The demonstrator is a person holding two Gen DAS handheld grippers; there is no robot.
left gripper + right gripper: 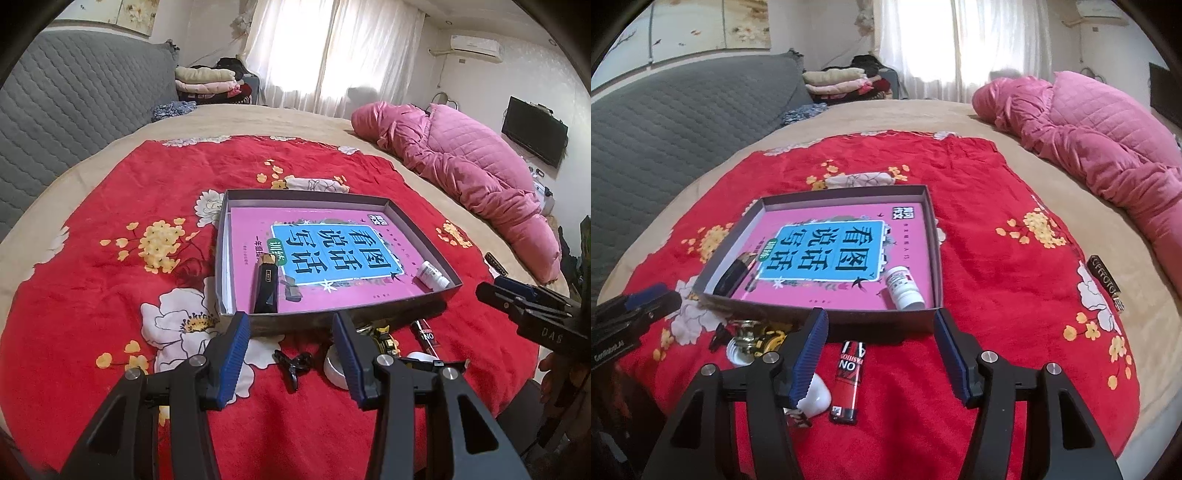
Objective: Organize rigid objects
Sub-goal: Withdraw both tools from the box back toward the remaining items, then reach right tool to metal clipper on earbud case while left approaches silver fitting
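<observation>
A shallow grey box [306,197] [846,194] lies on a red flowered blanket. It holds a pink and blue book [332,251] [827,251], a black and gold case [266,284] [733,275] and a white bottle [432,276] [905,290] lying on its side. In front of the box lie a black clip [293,365], a white round lid [334,369], a gold and yellow object [384,336] [761,334] and a red lighter [847,376]. My left gripper [290,325] stands open and empty above the clip. My right gripper [880,317] is open above the lighter, holding nothing.
A white rounded object [818,395] lies by the right gripper's left finger. A dark labelled strip [1104,275] rests at the blanket's right edge. A pink quilt [461,158] is heaped at the back right, and a grey padded headboard [74,96] runs along the left.
</observation>
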